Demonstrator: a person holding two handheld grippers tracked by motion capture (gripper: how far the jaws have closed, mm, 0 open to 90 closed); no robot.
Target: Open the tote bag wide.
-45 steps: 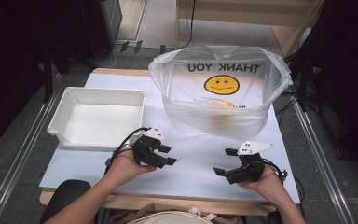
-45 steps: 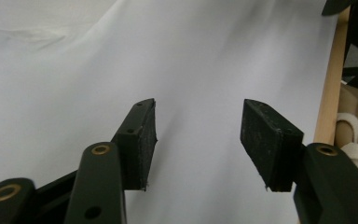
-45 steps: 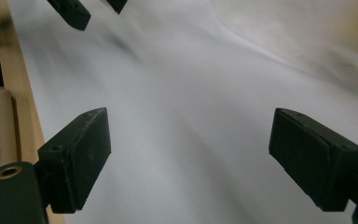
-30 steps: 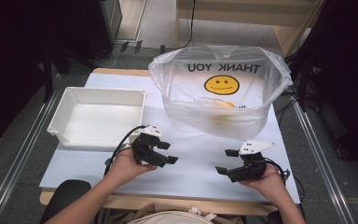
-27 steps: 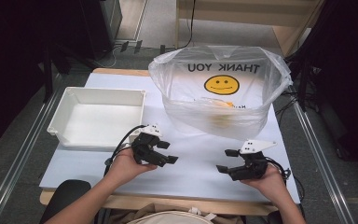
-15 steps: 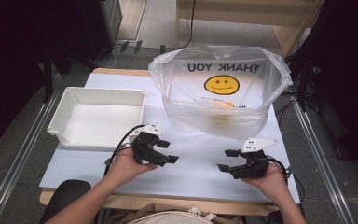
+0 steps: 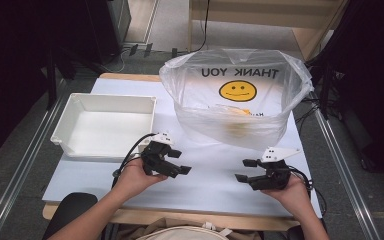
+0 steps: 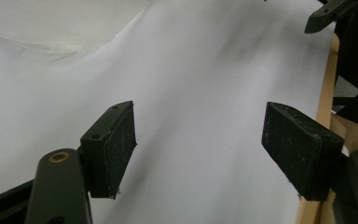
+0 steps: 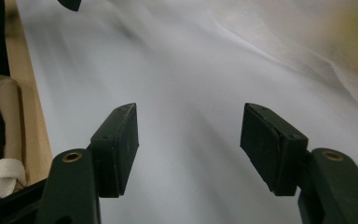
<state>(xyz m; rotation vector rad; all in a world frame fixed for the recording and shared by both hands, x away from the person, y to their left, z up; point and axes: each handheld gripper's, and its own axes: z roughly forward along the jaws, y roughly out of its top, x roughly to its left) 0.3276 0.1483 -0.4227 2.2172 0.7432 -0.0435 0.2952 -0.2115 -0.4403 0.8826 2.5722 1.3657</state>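
Observation:
A clear plastic bag (image 7: pixel 237 105) printed with "THANK YOU" and a yellow smiley stands open at the table's back right, with something orange (image 7: pixel 236 113) inside. A white tray (image 7: pixel 152 117) sits at the back left. My left gripper (image 7: pixel 180 162) hovers in front of the tray, pointing right, open with nothing between its pads (image 8: pixel 116 149). My right gripper (image 7: pixel 243 170) is near the front right, pointing left, and stands open. Its jaws have just been closing a little, and only bare table shows between the pads (image 9: pixel 121 149).
The white table sheet (image 7: pixel 210 170) lies between the two grippers. A wooden front edge (image 7: pixel 180 217) runs along the person's side. Metal rails flank the table left and right. The bag's lower wall (image 9: pixel 317 51) lies just beyond the right gripper.
Both hands stay where they were. The right gripper's jaws look slightly narrower than in the earlier frames.

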